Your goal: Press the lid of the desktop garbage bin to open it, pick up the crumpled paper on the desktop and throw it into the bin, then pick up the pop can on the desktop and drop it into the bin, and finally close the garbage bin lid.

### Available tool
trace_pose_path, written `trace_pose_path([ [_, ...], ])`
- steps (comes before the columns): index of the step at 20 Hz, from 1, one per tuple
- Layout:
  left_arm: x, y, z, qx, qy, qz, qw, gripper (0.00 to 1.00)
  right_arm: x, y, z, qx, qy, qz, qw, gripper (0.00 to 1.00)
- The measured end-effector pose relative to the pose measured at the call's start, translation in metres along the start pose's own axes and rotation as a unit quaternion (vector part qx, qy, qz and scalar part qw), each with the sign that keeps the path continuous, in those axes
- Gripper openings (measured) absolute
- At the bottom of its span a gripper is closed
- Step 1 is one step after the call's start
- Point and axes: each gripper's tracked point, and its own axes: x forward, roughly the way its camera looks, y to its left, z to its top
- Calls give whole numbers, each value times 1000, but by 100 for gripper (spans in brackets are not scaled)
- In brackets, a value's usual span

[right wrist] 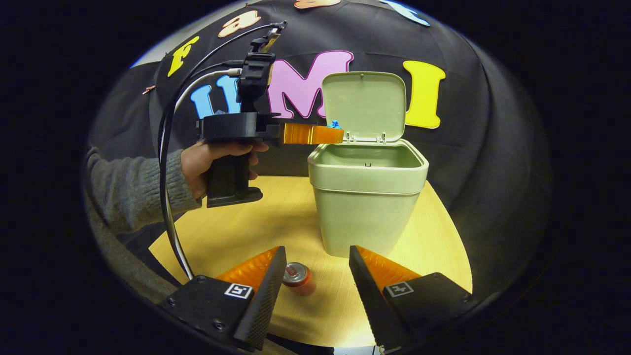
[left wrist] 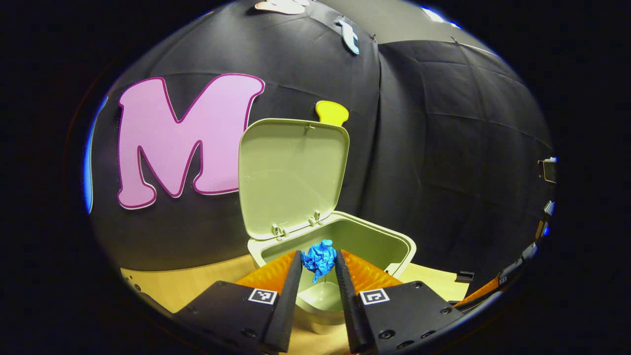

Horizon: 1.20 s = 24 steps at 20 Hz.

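Left gripper view: the left tool (left wrist: 319,264) is clamped on the crumpled paper (left wrist: 319,260), held over the open bin (left wrist: 394,236), whose lid (left wrist: 293,172) stands upright at twelve o'clock. Released near the front rim, the paper could bounce onto the desk (left wrist: 162,286). The bin's visible interior looks empty. The right tool (right wrist: 315,268) stands apart, the pop can (right wrist: 298,278) lying at its seven o'clock.

grey knit sleeve (right wrist: 133,190), black pistol-grip gripper (right wrist: 337,134), looping cables (right wrist: 165,162)

One bin (right wrist: 367,197), one can (right wrist: 297,277), one paper ball (left wrist: 319,259), apparently.
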Motion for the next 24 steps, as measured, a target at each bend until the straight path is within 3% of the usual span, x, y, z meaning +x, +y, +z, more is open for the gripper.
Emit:
trace_pose_path([
  [1,1,1,-1,1,2,2,1000,49,0,0,-1,1,1,0,1000,77],
  [2,1,2,-2,2,3,5,1000,46,0,-1,-1,2,2,-1,1000,84],
  [3,2,3,-4,1,4,7,1000,49,0,-1,-2,3,3,-1,1000,77],
  [4,2,2,-4,0,4,7,1000,49,-1,-1,-3,4,4,0,1000,85],
  [9,0,2,-2,3,-2,15,1000,85,-2,3,-5,5,7,4,1000,85],
  [11,-6,2,3,2,-13,17,1000,87,-1,9,-6,5,9,15,1000,85],
  [12,-12,2,8,0,-22,18,1000,87,-1,13,-9,3,13,22,1000,94],
  [13,-19,5,12,-1,-31,24,999,88,0,15,-12,-2,18,25,1000,87],
  [16,-45,16,24,-4,-52,50,997,89,2,23,-21,-13,28,40,999,95],
  [17,-54,19,25,-5,-56,58,997,94,3,25,-23,-10,32,46,998,95],
  [24,-136,41,22,-17,-61,127,990,92,26,37,-53,-15,70,80,994,96],
])
